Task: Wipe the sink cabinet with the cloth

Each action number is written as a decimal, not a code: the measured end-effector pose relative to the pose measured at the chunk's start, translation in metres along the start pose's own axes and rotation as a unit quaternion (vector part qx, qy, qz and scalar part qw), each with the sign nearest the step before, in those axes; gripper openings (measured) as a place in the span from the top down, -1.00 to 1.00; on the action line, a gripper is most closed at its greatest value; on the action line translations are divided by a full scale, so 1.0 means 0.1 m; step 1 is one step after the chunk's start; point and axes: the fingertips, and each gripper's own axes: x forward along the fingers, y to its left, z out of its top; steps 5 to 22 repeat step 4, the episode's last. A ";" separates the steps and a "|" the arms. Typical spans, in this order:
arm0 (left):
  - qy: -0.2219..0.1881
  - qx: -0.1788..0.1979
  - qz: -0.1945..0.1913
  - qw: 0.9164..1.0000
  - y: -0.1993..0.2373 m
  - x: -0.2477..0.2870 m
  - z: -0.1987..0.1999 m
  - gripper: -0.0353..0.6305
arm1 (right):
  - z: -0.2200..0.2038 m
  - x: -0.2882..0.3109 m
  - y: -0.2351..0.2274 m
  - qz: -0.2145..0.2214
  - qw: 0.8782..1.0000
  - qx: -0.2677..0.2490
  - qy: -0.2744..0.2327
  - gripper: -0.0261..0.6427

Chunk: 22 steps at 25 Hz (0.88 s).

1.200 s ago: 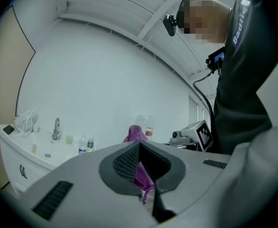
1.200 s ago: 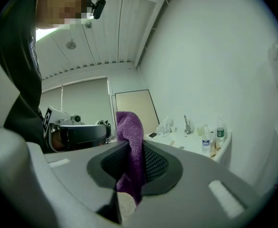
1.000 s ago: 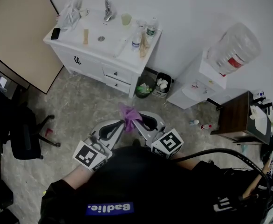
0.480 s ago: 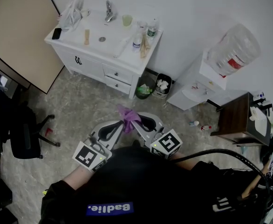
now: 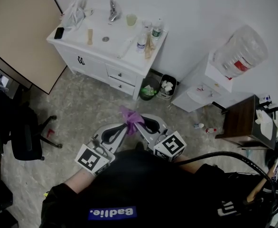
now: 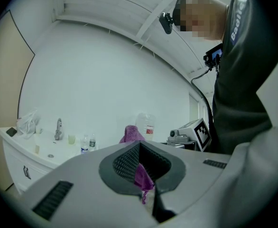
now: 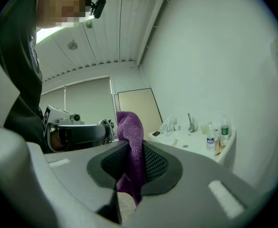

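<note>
The white sink cabinet (image 5: 98, 63) stands against the far wall, about a stride across the floor from me. Its top carries a faucet (image 5: 112, 10), a cup (image 5: 131, 19), bottles (image 5: 140, 42), a phone (image 5: 59, 33) and a plastic bag (image 5: 74, 13). Both grippers are held close together in front of my body, above the floor. A purple cloth (image 5: 131, 118) bunches up between them. My left gripper (image 5: 126, 126) is shut on one hanging end of the cloth (image 6: 143, 177). My right gripper (image 5: 137, 126) is shut on the other part of the cloth (image 7: 132, 148).
Two small bins (image 5: 148, 89) (image 5: 166, 87) stand right of the cabinet. Further right are a water dispenser (image 5: 203, 87) with its bottle (image 5: 238, 51) and a brown side table (image 5: 243, 120). A black office chair (image 5: 20, 134) is at the left, under a tan panel (image 5: 15, 27).
The head view has shifted slightly, so the cabinet sits a little lower in the frame. Both grippers and the cloth keep the same pose.
</note>
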 end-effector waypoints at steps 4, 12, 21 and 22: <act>0.006 -0.010 -0.005 1.000 0.02 0.00 0.00 0.89 | 0.01 0.03 -0.01 -0.001 1.000 -0.002 0.003 0.75; 0.006 -0.010 -0.005 1.000 0.02 0.00 0.00 0.89 | 0.01 0.03 -0.01 -0.001 1.000 -0.002 0.003 0.75; 0.006 -0.010 -0.005 1.000 0.02 0.00 0.00 0.89 | 0.01 0.03 -0.01 -0.001 1.000 -0.002 0.003 0.75; 0.006 -0.010 -0.005 1.000 0.02 0.00 0.00 0.89 | 0.01 0.03 -0.01 -0.001 1.000 -0.002 0.003 0.75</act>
